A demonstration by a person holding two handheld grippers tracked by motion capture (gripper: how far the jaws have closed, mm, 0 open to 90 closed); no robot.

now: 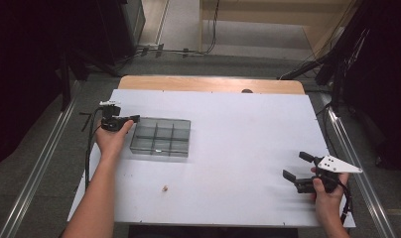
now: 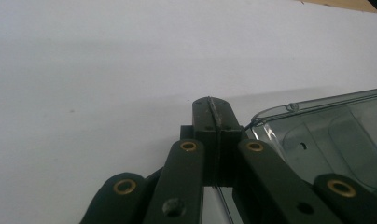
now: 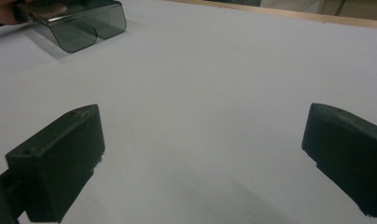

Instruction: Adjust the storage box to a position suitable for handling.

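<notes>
one clear compartment box (image 1: 160,137) with six cells; left gripper (image 1: 135,118) clamped on its rim, right gripper (image 1: 298,166) jaws apart over one white table (image 1: 238,134)

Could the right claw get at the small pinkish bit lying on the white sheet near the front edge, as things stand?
Probably yes. The right claw stands open above bare white sheet, and nothing lies between it and the small pinkish bit. The compartment box sits farther back, at the left claw.

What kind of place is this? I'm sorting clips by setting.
Probably a lab or recording workspace: a white-covered table, cables on the floor and dark equipment stands around it, and a clear compartment box on the table.
</notes>
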